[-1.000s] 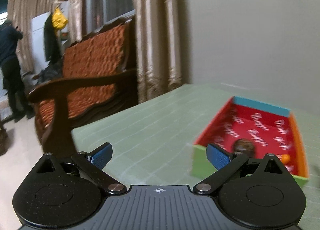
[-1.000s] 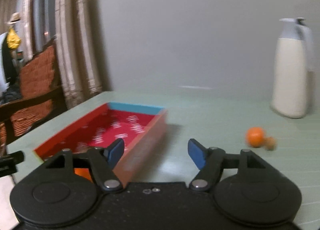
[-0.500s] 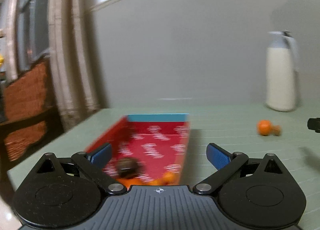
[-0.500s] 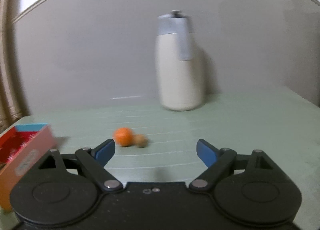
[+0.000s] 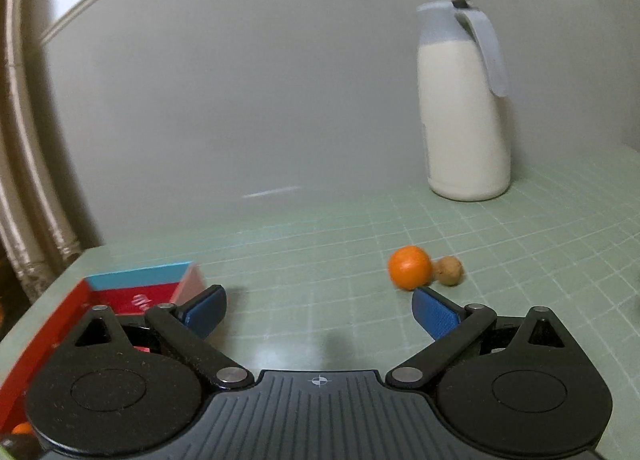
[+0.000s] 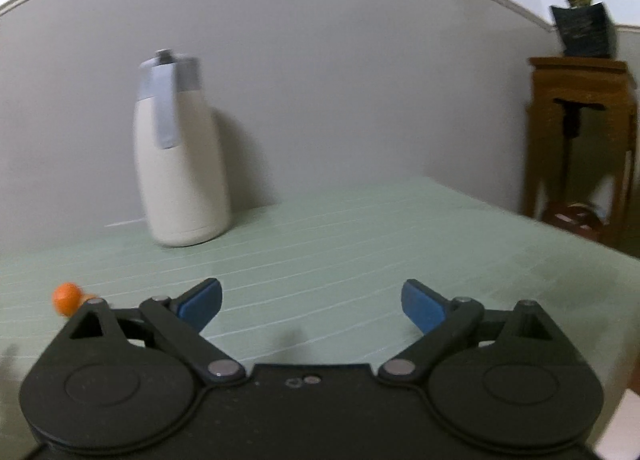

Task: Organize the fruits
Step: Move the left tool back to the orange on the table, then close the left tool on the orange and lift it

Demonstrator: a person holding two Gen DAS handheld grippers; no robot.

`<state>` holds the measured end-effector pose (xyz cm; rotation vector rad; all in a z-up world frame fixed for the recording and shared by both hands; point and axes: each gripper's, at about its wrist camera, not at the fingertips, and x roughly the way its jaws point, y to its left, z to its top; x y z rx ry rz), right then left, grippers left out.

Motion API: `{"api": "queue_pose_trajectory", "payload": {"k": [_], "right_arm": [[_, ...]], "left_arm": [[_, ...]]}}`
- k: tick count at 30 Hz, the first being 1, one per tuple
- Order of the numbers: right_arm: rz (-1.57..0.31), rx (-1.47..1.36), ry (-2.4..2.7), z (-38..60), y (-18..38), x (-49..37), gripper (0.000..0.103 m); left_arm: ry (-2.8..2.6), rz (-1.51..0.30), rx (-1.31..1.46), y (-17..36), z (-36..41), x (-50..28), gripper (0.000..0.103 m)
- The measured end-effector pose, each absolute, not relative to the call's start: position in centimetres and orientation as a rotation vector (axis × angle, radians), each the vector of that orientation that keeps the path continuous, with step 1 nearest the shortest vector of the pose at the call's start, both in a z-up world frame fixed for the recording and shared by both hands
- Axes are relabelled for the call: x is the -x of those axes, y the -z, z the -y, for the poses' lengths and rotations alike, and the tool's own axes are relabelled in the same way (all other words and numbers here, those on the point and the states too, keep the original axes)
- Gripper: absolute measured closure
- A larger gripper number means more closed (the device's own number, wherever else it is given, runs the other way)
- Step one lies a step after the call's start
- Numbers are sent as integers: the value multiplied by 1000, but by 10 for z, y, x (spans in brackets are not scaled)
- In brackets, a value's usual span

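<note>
table (image 6: 360, 228) edge lies right, beyond empty right gripper (image 6: 311, 302).

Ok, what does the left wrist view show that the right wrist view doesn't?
Only the left wrist view: the red box, the brown fruit touching the orange, the curtain, and the left gripper, open and empty.
Only the right wrist view: the wooden stand with its plant, and the right gripper, just opened wide, empty.
Both: the orange, the jug and the green table.
</note>
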<state>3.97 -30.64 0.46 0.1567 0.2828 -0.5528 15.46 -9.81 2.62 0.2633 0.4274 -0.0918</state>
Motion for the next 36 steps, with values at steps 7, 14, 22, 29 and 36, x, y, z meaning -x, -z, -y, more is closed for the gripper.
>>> {"api": "queue_pose_trajectory", "payload": {"k": [7, 14, 22, 29, 36], "right_arm": [[-283, -214, 589, 338, 0, -31, 6], [-286, -230, 571, 345, -2, -28, 6], [-283, -226, 567, 344, -3, -31, 6], [-280, -230, 587, 348, -3, -29, 5], [-285, -234, 581, 348, -2, -30, 5]], "left_arm": [[141, -528, -227, -17, 122, -201, 22], [154, -555, -203, -9, 137, -224, 24], [185, -577, -181, -1, 145, -242, 34], [222, -640, -153, 13, 151, -257, 52], [227, -637, -148, 15, 152, -256, 56]]}}
